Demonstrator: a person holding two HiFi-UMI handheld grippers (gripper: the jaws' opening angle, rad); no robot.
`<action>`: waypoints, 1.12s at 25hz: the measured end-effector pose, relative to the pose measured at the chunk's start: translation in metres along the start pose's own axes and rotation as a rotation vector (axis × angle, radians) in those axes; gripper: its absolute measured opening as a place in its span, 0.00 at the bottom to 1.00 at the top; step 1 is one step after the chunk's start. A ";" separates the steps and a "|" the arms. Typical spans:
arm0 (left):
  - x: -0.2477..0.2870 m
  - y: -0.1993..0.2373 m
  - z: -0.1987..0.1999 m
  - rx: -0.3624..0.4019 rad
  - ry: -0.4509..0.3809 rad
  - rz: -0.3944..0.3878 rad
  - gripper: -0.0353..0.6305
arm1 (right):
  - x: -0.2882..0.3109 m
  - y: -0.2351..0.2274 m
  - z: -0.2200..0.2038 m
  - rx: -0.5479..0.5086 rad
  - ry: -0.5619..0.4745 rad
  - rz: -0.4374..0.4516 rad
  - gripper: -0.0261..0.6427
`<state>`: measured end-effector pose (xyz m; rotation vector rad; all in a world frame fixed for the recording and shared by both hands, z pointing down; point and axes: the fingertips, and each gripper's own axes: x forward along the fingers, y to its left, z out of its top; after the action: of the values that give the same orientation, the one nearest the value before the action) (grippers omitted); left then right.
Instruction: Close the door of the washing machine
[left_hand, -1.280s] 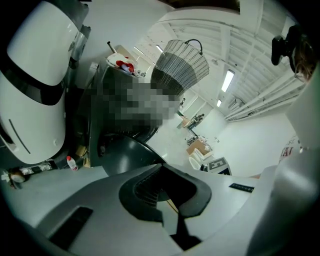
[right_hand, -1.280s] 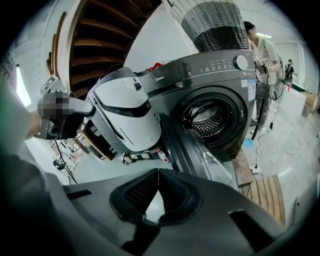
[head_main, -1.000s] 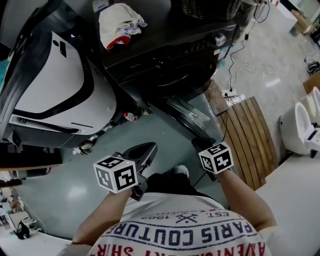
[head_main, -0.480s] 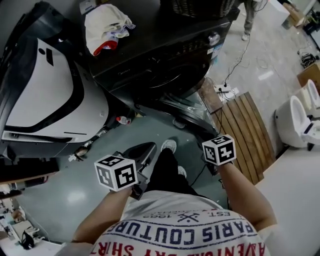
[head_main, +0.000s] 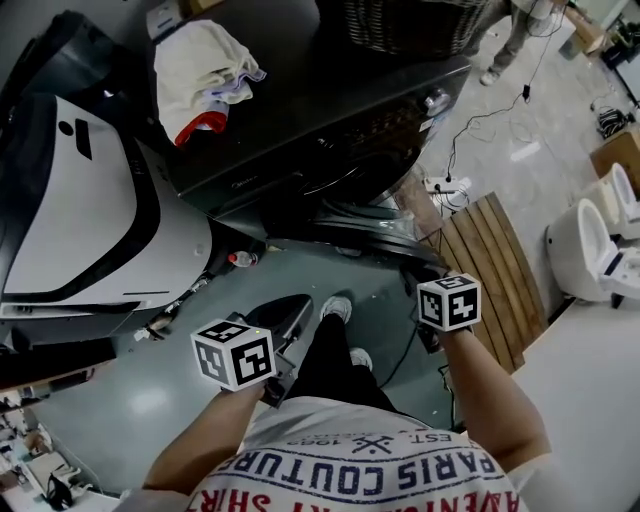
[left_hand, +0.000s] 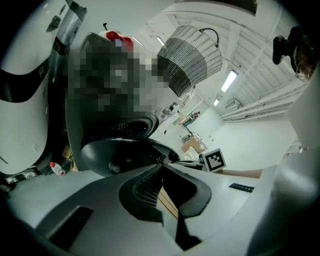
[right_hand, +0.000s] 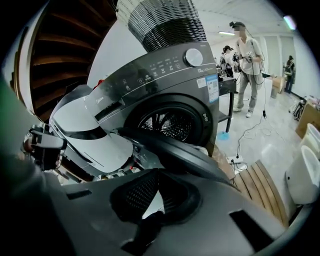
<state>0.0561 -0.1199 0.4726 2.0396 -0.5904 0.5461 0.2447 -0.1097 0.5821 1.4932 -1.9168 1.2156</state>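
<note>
The dark washing machine (head_main: 330, 110) stands ahead with its round door (head_main: 385, 228) swung open toward me. In the right gripper view the drum opening (right_hand: 167, 122) shows, and the door (right_hand: 180, 152) crosses edge-on just above my right gripper (right_hand: 156, 172). That gripper (head_main: 418, 283) is shut on nothing and sits close to the door's near edge; I cannot tell if they touch. My left gripper (head_main: 292, 303) hangs lower left over the floor, shut and empty. In the left gripper view (left_hand: 161, 169) it points at the door's inner face (left_hand: 120, 155).
A cloth (head_main: 205, 75) and a wicker basket (head_main: 410, 22) lie on the machine. A white-and-black appliance (head_main: 70, 220) leans at the left, with a small bottle (head_main: 240, 258) by it. A wooden mat (head_main: 490, 260), power strip (head_main: 440, 185) and white toilet (head_main: 585, 245) are at the right. People (right_hand: 247, 65) stand behind.
I have stepped closer to the machine, and a foot now shows on the floor. My right gripper has risen toward the door's edge. The left gripper has hardly moved.
</note>
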 end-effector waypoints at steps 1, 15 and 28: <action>0.002 0.002 0.004 -0.001 0.000 -0.001 0.09 | 0.003 -0.004 0.004 -0.001 0.000 -0.003 0.07; 0.028 0.041 0.026 -0.042 0.024 0.001 0.09 | 0.042 -0.050 0.075 0.047 -0.079 -0.068 0.07; 0.041 0.067 0.035 -0.068 0.054 0.014 0.09 | 0.079 -0.064 0.140 0.039 -0.151 -0.061 0.07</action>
<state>0.0536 -0.1890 0.5232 1.9517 -0.5844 0.5799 0.3023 -0.2725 0.5919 1.6944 -1.9377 1.1484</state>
